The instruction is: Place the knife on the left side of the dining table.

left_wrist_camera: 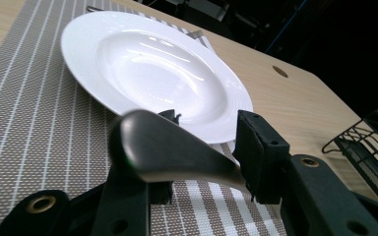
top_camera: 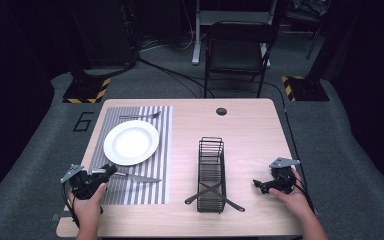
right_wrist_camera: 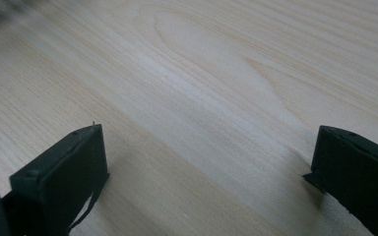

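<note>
a white plate (top_camera: 131, 142) and a fork (top_camera: 140, 116) sit on a striped placemat (top_camera: 162, 150); a black wire rack (top_camera: 211, 172) stands mid-table.

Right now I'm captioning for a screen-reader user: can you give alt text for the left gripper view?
A metal knife handle lies between the left gripper's two black jaws, over a striped placemat. Just beyond sits an empty white plate, with a black wire rack at right.

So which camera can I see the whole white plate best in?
The high view: the plate shows whole, round, on the striped mat. The left gripper view shows it close, but the knife handle hides its near rim. The right gripper view shows bare table.
</note>
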`<act>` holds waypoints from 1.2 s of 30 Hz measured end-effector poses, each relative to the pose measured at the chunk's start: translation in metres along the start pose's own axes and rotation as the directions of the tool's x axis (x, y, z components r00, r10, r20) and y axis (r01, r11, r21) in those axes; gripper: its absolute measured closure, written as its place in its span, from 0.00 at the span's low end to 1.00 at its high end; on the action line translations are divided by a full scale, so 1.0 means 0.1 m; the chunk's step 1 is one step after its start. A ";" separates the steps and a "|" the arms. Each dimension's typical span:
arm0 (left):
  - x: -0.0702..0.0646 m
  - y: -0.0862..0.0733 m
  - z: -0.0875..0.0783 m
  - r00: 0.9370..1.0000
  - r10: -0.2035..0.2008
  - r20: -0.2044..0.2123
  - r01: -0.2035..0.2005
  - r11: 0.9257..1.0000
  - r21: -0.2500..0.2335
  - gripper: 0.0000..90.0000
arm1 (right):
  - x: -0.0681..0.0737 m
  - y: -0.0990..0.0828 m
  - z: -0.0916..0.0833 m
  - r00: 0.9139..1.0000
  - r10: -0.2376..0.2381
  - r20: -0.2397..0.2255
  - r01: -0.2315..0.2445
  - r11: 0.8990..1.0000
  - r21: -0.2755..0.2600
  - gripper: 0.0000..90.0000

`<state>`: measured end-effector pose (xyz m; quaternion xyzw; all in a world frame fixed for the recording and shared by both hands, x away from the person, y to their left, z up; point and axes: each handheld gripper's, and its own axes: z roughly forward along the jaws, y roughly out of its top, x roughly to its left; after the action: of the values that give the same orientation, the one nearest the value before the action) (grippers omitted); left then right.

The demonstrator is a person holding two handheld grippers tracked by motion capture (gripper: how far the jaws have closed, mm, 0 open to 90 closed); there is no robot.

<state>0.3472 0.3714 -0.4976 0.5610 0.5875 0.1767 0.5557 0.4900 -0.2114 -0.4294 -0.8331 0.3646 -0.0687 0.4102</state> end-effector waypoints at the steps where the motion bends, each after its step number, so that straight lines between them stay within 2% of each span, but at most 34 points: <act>1: 0.01 0.00 0.00 1.000 -0.014 0.001 0.014 1.000 -0.011 0.68 | 0.00 0.00 0.00 1.000 0.000 0.001 0.000 1.000 0.000 0.00; 4: 0.04 -0.01 -0.01 0.999 -0.033 -0.016 0.033 0.999 -0.005 0.71 | 0.00 0.00 0.00 1.000 0.000 0.001 0.000 1.000 0.000 0.00; 8: 0.08 -0.03 0.00 0.998 -0.065 -0.015 0.065 0.998 0.002 0.71 | 0.00 0.00 0.00 1.000 0.000 0.001 0.000 1.000 -0.001 0.00; 14: 0.11 -0.04 0.00 0.997 -0.070 -0.010 0.071 0.997 0.008 0.71 | 0.00 0.00 0.00 1.000 0.000 0.001 0.000 1.000 0.000 0.00; 19: 0.15 -0.07 0.01 0.997 -0.062 -0.040 0.063 0.998 0.023 0.70 | 0.00 0.00 0.00 1.000 0.000 0.001 0.000 1.000 0.000 0.00; 21: 0.17 -0.08 0.01 0.996 -0.080 -0.041 0.081 0.996 0.024 0.69 | 0.00 0.00 0.00 1.000 0.000 0.000 0.000 1.000 0.000 0.00; 24: 0.19 -0.09 0.02 0.997 -0.068 -0.047 0.070 0.997 0.035 0.69 | 0.00 0.00 0.00 1.000 0.004 0.000 -0.004 1.000 0.004 0.00; 28: 0.22 -0.09 0.06 0.995 -0.082 -0.051 0.084 0.996 0.037 0.68 | 0.00 0.00 0.00 1.000 -0.001 0.001 0.001 1.000 0.001 0.00; 31: 0.26 -0.08 0.08 0.997 -0.064 -0.048 0.066 0.997 0.046 0.67 | 0.00 0.00 0.00 1.000 -0.001 -0.008 0.001 1.000 0.001 0.00; 36: 0.29 -0.08 0.11 0.995 -0.094 -0.045 0.096 0.994 0.052 0.66 | 0.00 0.00 0.00 1.000 -0.001 -0.007 0.001 1.000 0.001 0.00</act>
<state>0.3600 0.3886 -0.5209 0.5435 0.6299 0.1461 0.5353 0.4900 -0.2109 -0.4296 -0.8330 0.3655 -0.0719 0.4091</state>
